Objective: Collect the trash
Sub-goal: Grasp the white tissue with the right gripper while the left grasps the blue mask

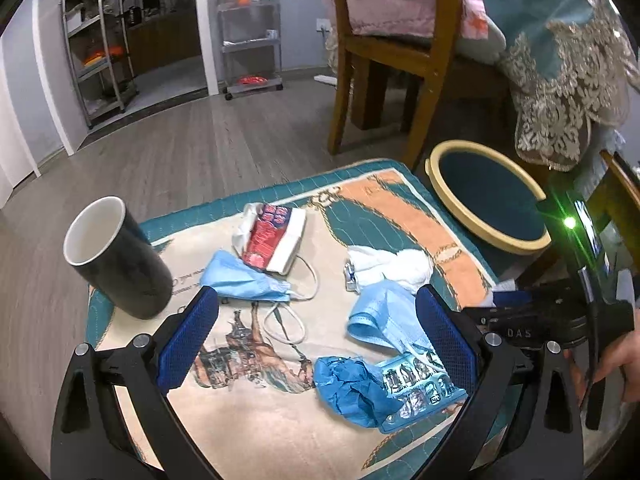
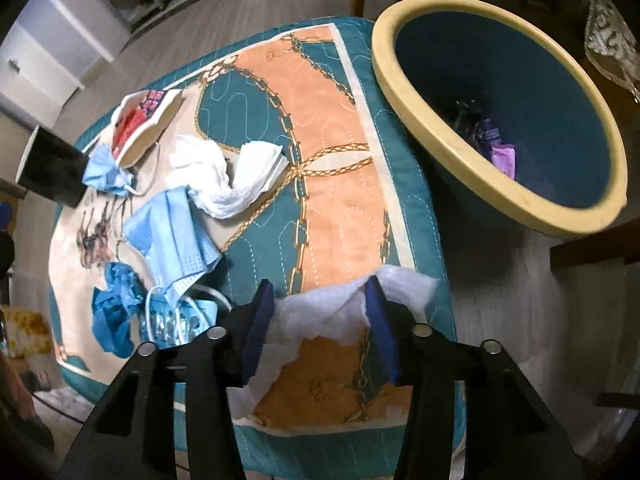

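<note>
Trash lies on a patterned cushion (image 1: 256, 412): two blue face masks (image 1: 244, 278) (image 1: 384, 316), a crumpled blue glove (image 1: 348, 388), a pill blister pack (image 1: 416, 384), white tissues (image 1: 390, 264) and a red-and-white packet (image 1: 276, 238). My left gripper (image 1: 316, 300) is open above the cushion, empty. My right gripper (image 2: 320, 292) is open, its fingers on either side of a white tissue (image 2: 324, 312) at the cushion's near edge. The teal bin with a cream rim (image 2: 500, 196) stands to the right, with purple wrappers (image 2: 496, 148) inside.
A black mug (image 1: 120, 256) stands at the cushion's left edge. A wooden chair (image 1: 392, 52) and a lace-trimmed tablecloth (image 1: 560, 80) are behind. Metal shelves (image 1: 100, 48) stand by the far wall. Grey wood floor surrounds the cushion.
</note>
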A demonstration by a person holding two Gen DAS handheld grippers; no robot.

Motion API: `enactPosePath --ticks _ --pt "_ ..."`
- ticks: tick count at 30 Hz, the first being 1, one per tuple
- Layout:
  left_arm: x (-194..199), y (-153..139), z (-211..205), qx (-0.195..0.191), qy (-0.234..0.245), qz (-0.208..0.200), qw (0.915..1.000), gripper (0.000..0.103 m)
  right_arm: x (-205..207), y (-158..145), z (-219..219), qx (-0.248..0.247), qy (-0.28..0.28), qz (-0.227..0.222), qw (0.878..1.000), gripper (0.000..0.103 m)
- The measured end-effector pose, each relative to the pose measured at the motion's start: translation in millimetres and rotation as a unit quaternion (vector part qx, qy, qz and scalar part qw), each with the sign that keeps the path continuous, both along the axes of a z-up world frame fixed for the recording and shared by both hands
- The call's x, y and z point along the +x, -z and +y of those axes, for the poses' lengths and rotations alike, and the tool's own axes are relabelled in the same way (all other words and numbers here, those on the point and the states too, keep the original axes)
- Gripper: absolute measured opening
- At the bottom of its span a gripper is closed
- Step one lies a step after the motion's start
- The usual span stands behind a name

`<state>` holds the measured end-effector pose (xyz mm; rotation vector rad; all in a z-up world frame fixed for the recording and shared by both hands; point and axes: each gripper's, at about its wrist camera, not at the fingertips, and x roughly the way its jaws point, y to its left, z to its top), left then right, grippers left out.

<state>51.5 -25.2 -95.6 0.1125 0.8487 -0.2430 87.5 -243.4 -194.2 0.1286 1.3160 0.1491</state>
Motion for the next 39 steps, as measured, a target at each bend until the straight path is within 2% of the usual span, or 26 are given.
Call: enactPosePath --ticks 1,3,5,11,17,27,28,30,32,33,35,39 --pt "1 2 -3 0.002 0.003 0.002 1.0 0.097 1 0 0 -0.002 -0.003 0.0 1.0 0.039" --pt "3 6 -7 0.003 0.007 0.006 1.0 0.097 2 0 1 0.002 -0.01 0.002 1.0 0.014" --pt "5 10 -9 0.003 0.01 0.01 0.9999 0.097 3 -5 3 0.008 -0.017 -0.007 1.0 0.011" --pt "12 25 -20 0.001 0.017 0.029 0.9994 0.097 10 -44 -3 0.038 -0.014 -0.065 0.997 0.01" --pt "21 38 -33 0.001 0.025 0.045 0.9987 0.097 15 -89 -1 0.02 -0.035 -0.143 0.989 0.01" --pt "39 63 -46 0.008 0.028 0.082 0.9962 0.095 25 -114 -21 0.02 -0.014 -0.185 0.982 0.01" --pt "40 65 -47 0.007 0.028 0.085 0.9959 0.092 26 -114 -23 0.023 -0.013 -0.185 0.982 0.01" --pt "44 71 -49 -0.004 0.033 0.103 0.9941 0.081 26 -113 -24 0.025 -0.014 -0.183 0.983 0.01" --pt "47 78 -52 -0.011 0.039 0.124 0.9914 0.057 28 -111 -23 0.022 -0.018 -0.179 0.983 0.01" --pt "49 82 -54 -0.018 0.045 0.138 0.9892 0.052 28 -110 -22 0.021 -0.019 -0.178 0.984 0.01" --pt "50 86 -57 -0.035 0.061 0.156 0.9852 0.02 30 -108 -23 0.019 -0.018 -0.175 0.984 0.01" --pt "42 74 -64 -0.011 0.078 0.133 0.988 0.017 31 -112 -26 0.016 -0.012 -0.18 0.984 0.01"
